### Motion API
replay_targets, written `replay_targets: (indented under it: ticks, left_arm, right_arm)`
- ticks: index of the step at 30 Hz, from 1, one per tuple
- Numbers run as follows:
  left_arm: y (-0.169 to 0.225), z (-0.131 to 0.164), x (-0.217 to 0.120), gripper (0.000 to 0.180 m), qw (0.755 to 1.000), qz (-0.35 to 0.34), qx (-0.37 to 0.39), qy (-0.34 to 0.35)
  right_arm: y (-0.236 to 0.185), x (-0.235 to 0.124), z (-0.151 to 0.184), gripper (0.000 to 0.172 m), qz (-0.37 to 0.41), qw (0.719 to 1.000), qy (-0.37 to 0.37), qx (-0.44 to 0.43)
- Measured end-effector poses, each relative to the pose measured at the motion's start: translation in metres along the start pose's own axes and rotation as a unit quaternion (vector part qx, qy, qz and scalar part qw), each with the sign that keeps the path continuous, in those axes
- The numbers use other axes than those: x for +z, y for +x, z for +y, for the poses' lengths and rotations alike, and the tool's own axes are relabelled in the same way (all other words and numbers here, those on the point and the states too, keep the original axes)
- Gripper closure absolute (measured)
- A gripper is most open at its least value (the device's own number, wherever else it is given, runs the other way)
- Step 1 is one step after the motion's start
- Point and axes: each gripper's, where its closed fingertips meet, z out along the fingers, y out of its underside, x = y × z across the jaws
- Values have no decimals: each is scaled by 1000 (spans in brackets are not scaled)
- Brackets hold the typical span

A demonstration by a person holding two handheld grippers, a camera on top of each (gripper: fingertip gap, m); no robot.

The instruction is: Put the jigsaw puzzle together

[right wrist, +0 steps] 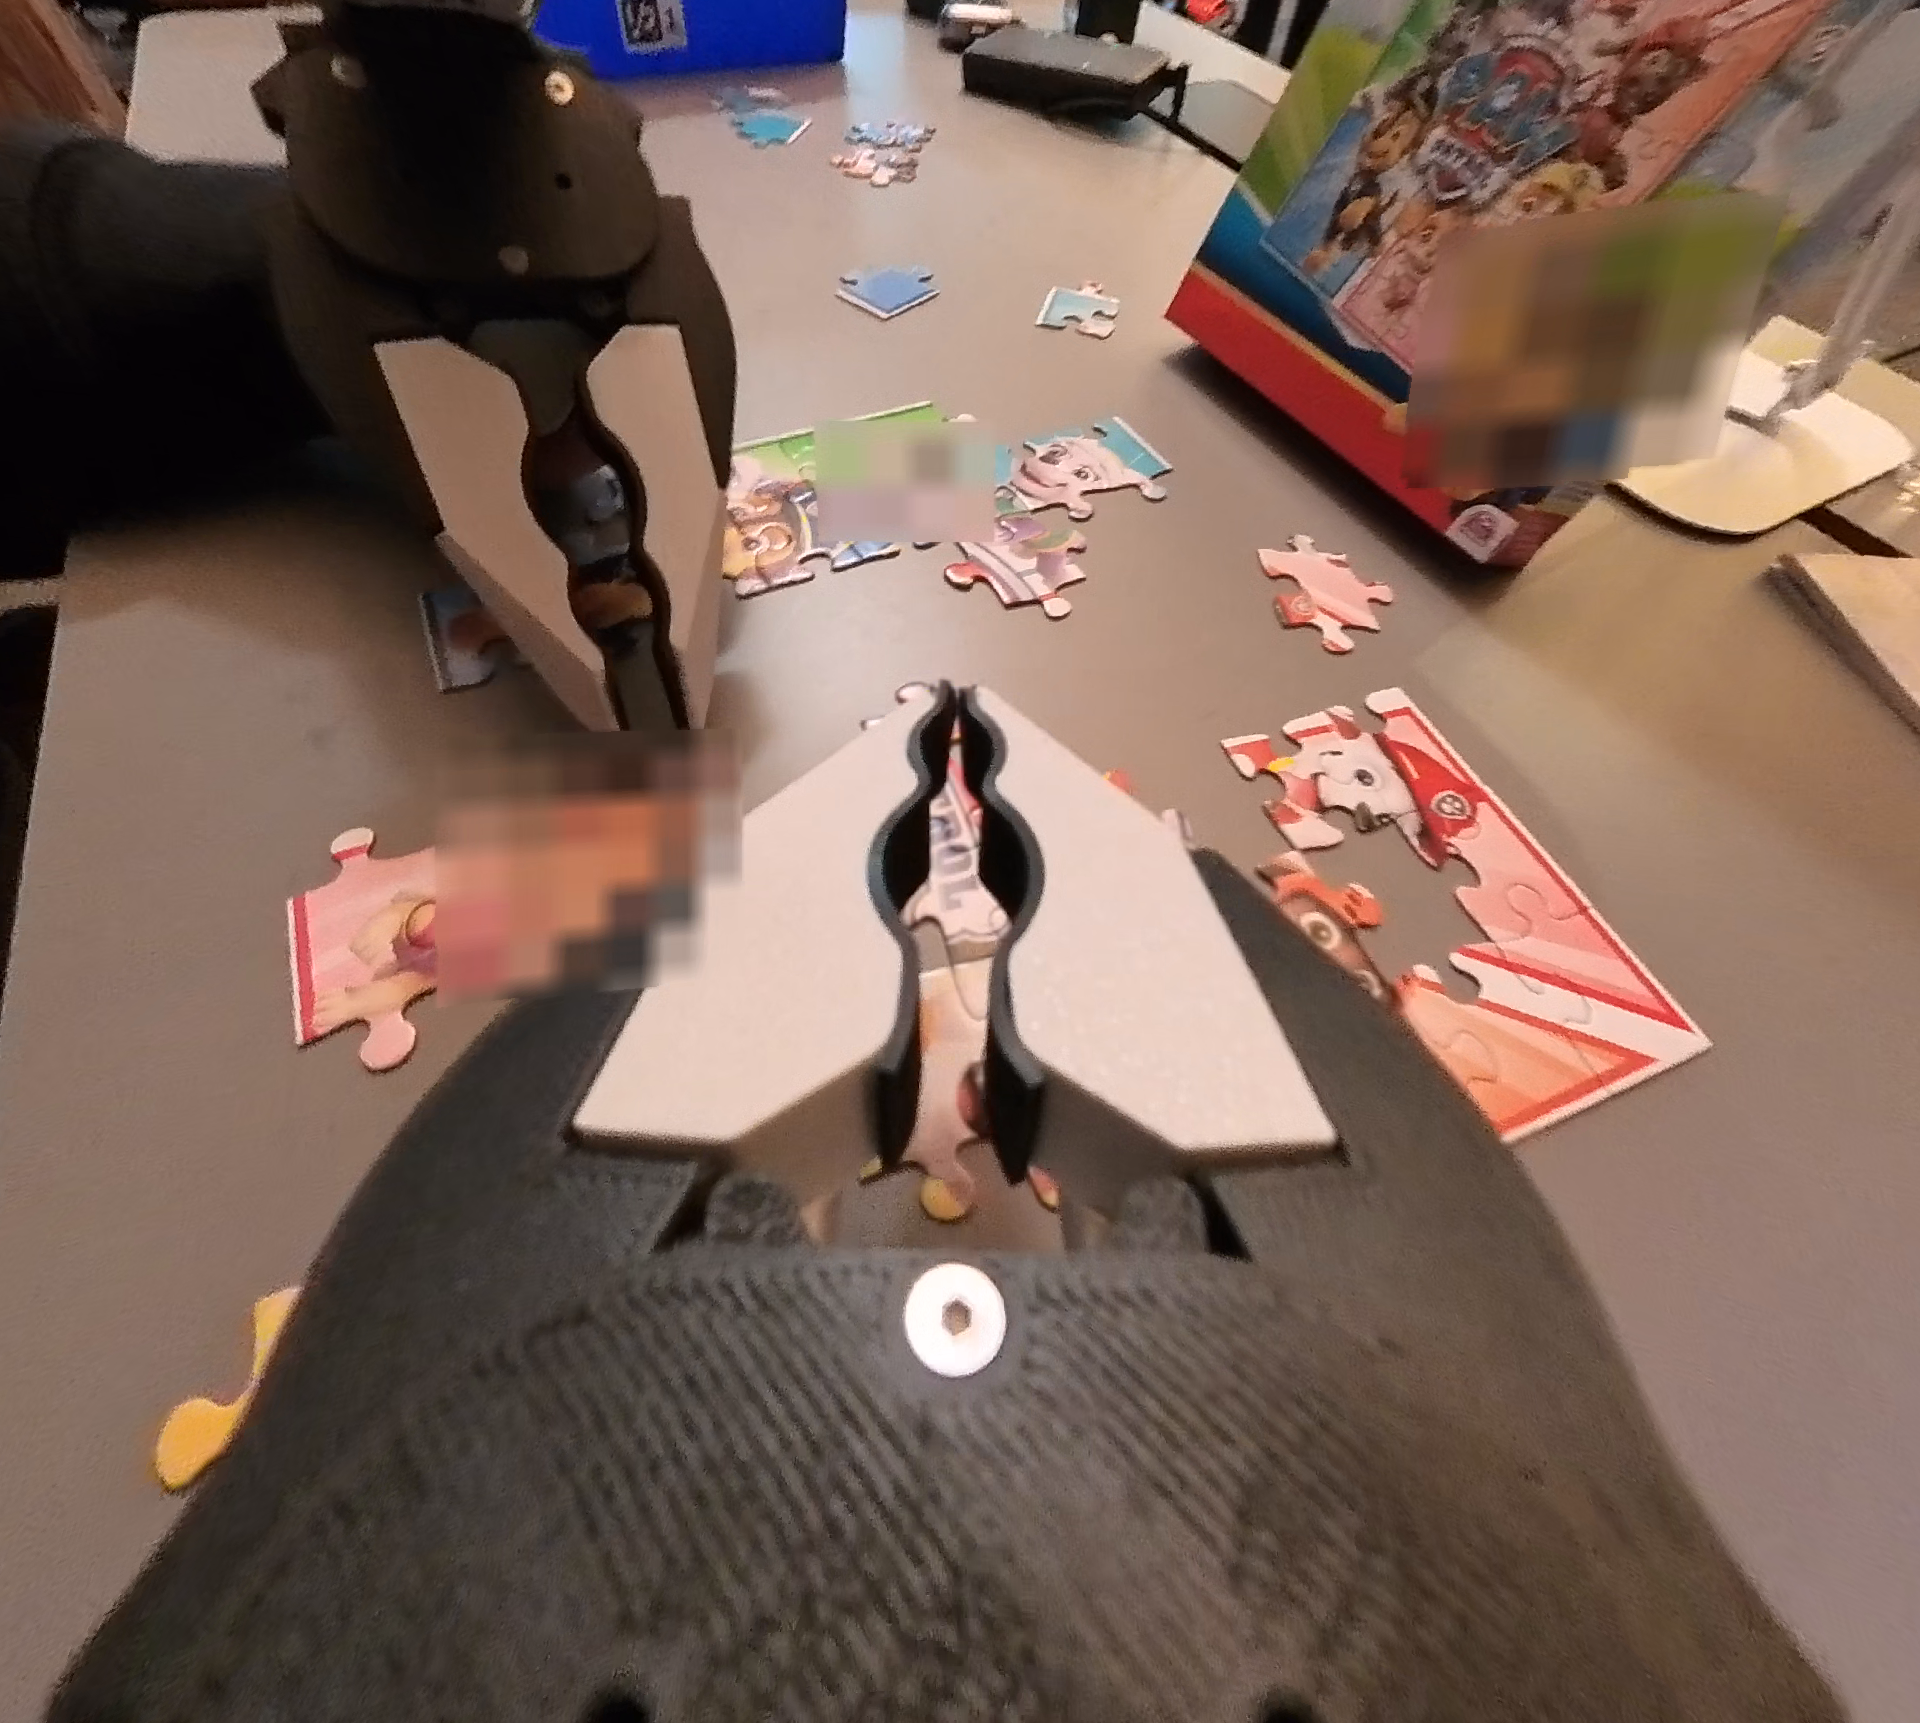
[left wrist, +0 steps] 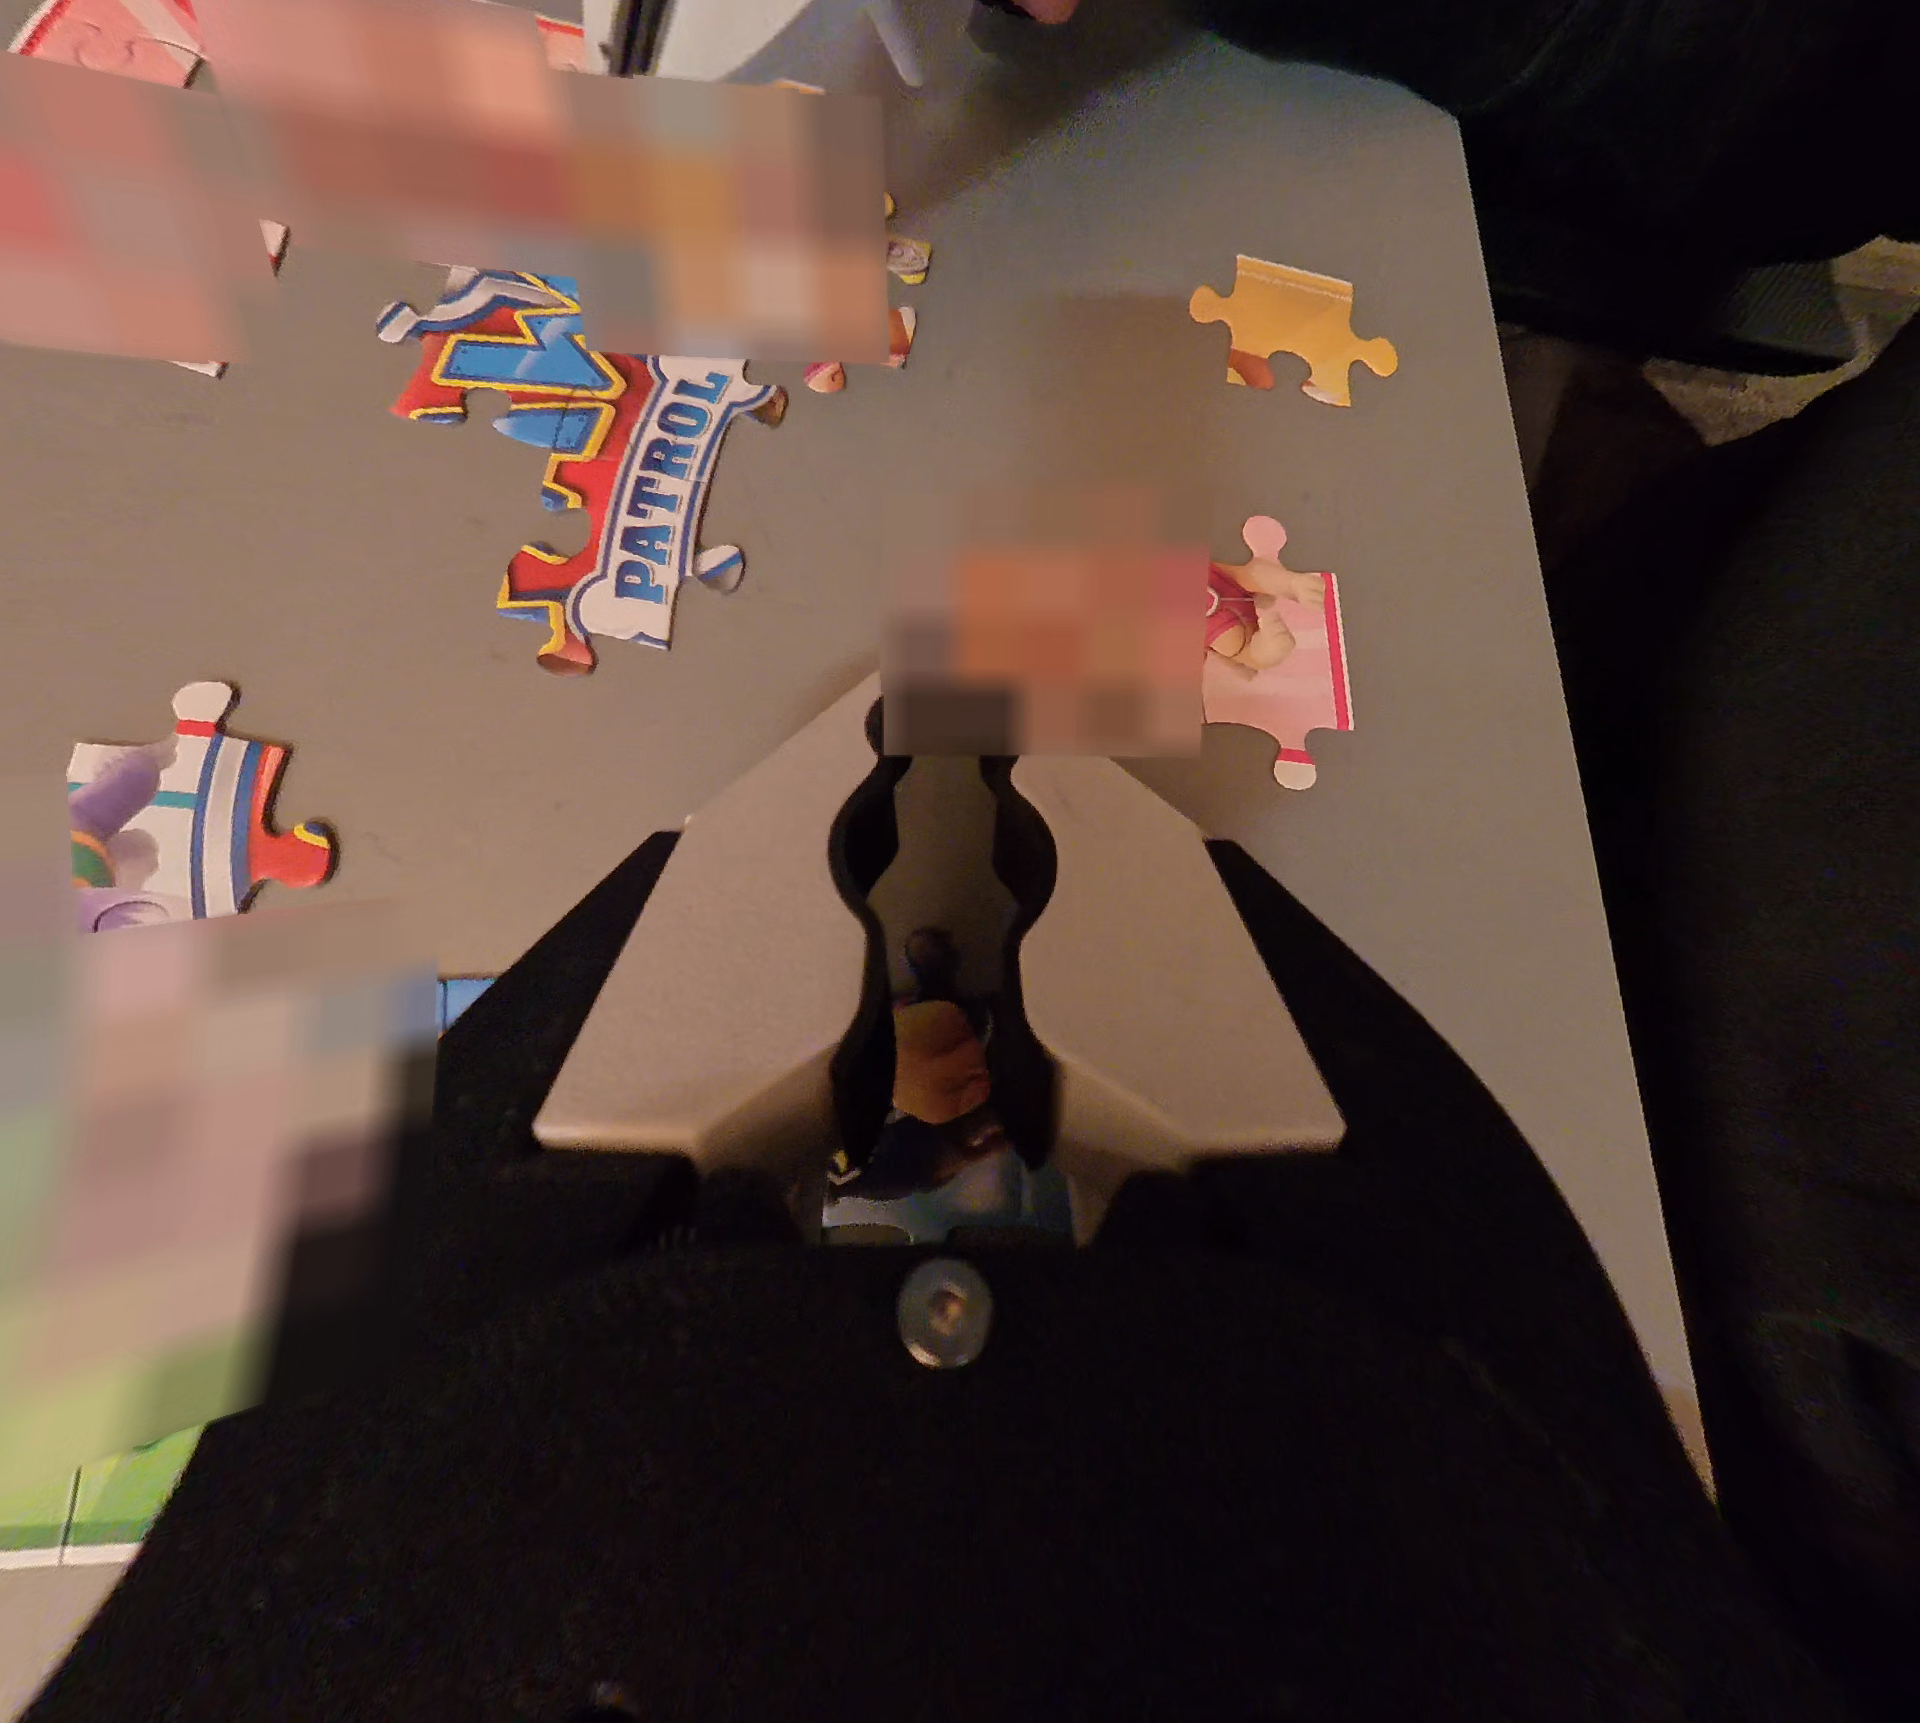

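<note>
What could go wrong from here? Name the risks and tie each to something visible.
1. The left gripper points down right beside the pink piece, which lies near the table edge; a nudge could slide it off.
2. The right gripper, shut, hangs over the joined logo pieces; dipping lower might push them apart.
3. The two grippers are close together and might knock each other.

Black ribbed bodies with a silver centre screw (right wrist: 954, 1319), pale grey wedge fingers (right wrist: 774, 935) lined with wavy black pads (left wrist: 1023, 852), dark sleeve (left wrist: 1662, 11).
</note>
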Motion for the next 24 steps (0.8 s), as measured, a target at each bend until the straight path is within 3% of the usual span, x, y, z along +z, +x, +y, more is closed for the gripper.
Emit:
replay_targets:
  ticks: [10,14,19,21,24]
  left_arm:
    - [-8,1,0,165,1000,-11,-24,-1]
    - [-8,-1,-2,162,1000,-9,-27,8]
    - [-11,-6,-8,157,998,1,-50,35]
    - [-13,-7,-9,157,998,-2,-53,41]
    - [-16,-8,-11,156,998,-12,-50,45]
  right_arm:
    - [34,-29,-19,171,27,990,95,104]
    - [37,-32,-17,162,20,987,98,122]
    - [28,-14,14,151,16,994,-9,109]
    - [21,-6,32,132,8,993,-64,101]
    - [9,1,37,110,-16,993,-89,77]
